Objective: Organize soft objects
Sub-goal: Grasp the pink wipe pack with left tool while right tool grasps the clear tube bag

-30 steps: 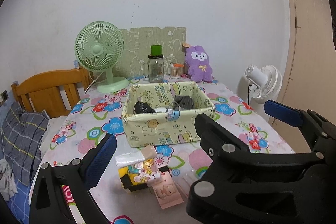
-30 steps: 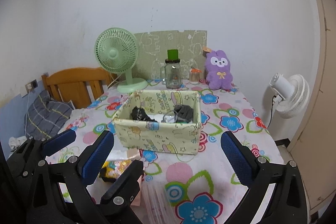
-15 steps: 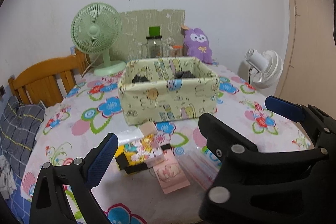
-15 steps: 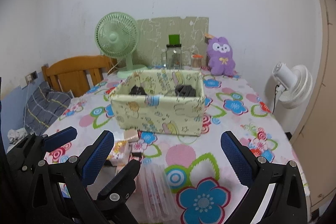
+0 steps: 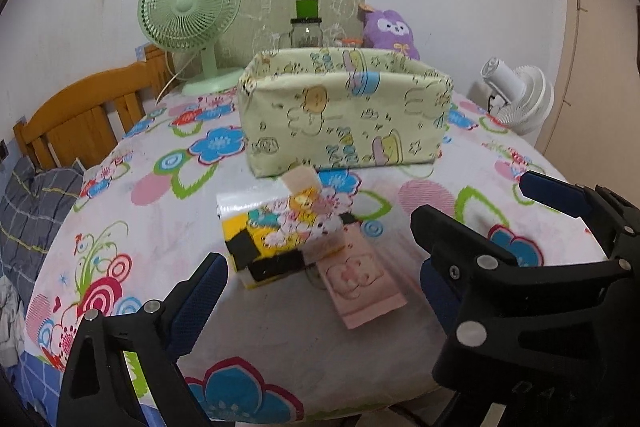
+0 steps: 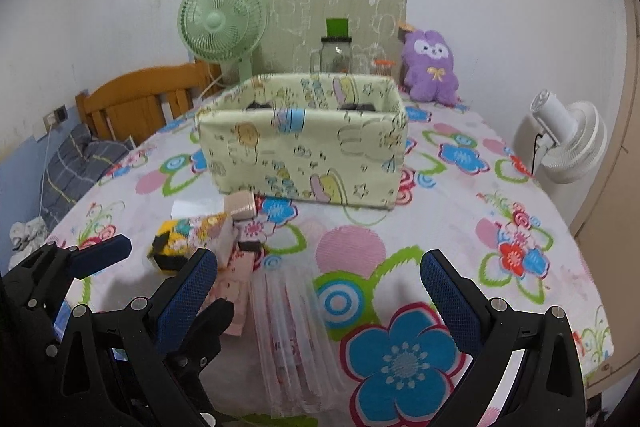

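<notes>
Lowered and closer now toward colourful plastic-wrapped tissue packs (image 5: pixel 280 231) before pale green cartoon-print fabric box (image 5: pixel 344 115); both jaws spread wide, empty, apparently nearing a pickup.

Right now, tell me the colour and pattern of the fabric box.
The fabric box is pale yellow-green with cartoon animal prints, clearest in the right wrist view.

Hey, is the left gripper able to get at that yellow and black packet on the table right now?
Probably yes. The left gripper is open, and the yellow and black packet lies just ahead of it on the table with nothing between. A pink packet touches its right side and might get nudged.
</notes>
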Tool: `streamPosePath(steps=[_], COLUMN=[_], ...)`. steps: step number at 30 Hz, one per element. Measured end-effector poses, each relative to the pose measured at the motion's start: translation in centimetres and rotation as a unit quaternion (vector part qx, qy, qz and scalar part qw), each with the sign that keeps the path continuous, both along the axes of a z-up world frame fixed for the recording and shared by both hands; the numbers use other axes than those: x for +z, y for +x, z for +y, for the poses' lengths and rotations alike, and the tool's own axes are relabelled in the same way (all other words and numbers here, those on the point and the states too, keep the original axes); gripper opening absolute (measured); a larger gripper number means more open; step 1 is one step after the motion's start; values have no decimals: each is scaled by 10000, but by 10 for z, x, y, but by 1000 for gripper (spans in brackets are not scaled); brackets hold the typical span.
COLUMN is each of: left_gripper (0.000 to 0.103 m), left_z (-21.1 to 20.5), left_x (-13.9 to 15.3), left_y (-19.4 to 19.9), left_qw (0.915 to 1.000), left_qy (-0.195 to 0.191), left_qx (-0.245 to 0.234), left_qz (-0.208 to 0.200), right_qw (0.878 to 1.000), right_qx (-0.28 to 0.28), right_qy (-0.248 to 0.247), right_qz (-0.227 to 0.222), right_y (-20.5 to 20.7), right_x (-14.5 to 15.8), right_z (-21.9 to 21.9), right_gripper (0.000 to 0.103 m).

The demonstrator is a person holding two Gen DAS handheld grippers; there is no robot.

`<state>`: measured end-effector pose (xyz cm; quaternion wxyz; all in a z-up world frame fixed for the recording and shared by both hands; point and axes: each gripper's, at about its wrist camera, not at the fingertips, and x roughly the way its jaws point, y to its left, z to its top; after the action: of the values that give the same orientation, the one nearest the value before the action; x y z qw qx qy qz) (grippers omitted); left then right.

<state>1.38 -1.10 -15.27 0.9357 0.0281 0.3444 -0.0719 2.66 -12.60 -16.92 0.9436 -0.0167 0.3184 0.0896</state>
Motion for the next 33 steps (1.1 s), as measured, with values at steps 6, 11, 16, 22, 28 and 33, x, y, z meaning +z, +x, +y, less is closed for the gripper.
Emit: streamPosePath(steps=[6, 11, 16, 22, 28, 33], left_gripper=[97, 95, 95, 93, 93, 93], left_z=[2, 3, 1, -3, -8, -13], left_x=[-11, -17, -22, -29, -29, -28], left_y=[4, 9, 13, 17, 20, 25], left_qw=[9999, 9997, 9994, 9986, 9987, 9986], left_qy=[-29, -50, -41, -48, -28, -46], left_qx=[42, 43, 15, -65, -100, -117], left_qz=[147, 247, 337, 518, 507, 510], right_qw=[9997, 9993, 9980, 9948, 9944, 9955], right_qx=[74, 112, 94, 337, 425, 337], right_qy=[-1, 41, 117, 190, 207, 188], right_qz=[213, 366, 612, 944, 946, 869], right_y=[6, 11, 18, 26, 26, 28], right_x=[-12, -21, -30, -39, -39, -36], right_z=[5, 6, 4, 10, 12, 8], right_gripper=[102, 94, 82, 59, 41, 32])
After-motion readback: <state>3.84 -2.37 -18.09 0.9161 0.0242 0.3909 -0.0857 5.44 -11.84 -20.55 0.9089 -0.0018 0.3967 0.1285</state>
